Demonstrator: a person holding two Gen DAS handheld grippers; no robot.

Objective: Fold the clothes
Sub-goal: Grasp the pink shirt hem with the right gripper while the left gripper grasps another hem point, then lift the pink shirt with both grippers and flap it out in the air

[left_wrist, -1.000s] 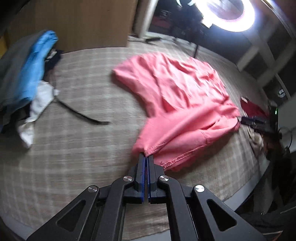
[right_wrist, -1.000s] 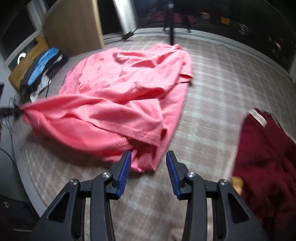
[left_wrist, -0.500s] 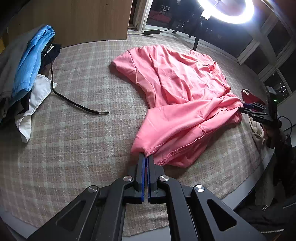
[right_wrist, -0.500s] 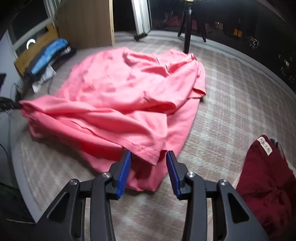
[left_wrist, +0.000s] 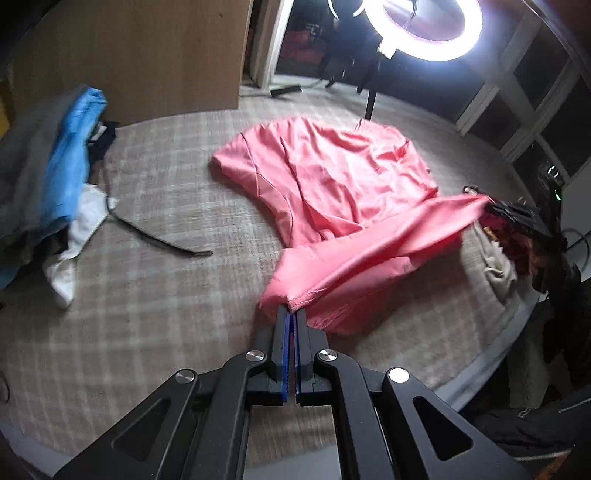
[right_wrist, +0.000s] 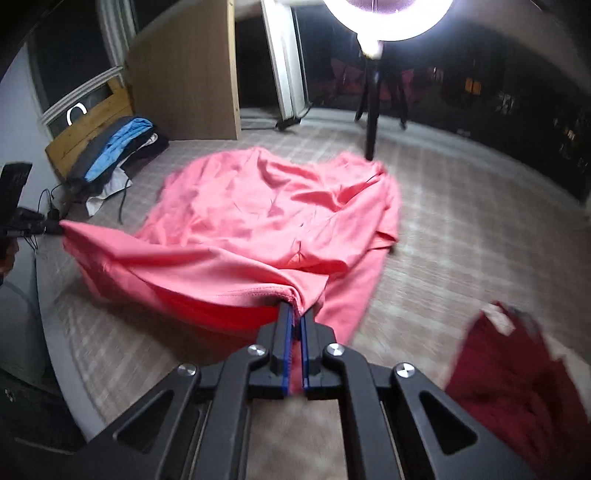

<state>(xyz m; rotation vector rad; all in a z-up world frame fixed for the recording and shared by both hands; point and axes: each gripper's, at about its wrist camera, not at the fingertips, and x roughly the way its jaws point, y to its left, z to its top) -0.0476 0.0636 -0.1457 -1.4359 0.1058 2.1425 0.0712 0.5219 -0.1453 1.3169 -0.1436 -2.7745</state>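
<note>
Pink shirt (left_wrist: 332, 177) spread on plaid bed cover (left_wrist: 147, 302), bottom hem lifted and stretched taut between two grippers. Left gripper (left_wrist: 291, 314) clamped on one hem corner; right gripper (right_wrist: 295, 314) clamped on the other, pink cloth pinched between blue pads. Dark red garment (right_wrist: 517, 376) crumpled just right of the shirt. Pile of blue, grey, white clothes (left_wrist: 55, 184) well apart at left. Ring light (left_wrist: 424, 29) glowing beyond.

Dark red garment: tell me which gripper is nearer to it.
Right. The right gripper holds the pink shirt beside the dark red garment; the left gripper holds the shirt's opposite end.
</note>
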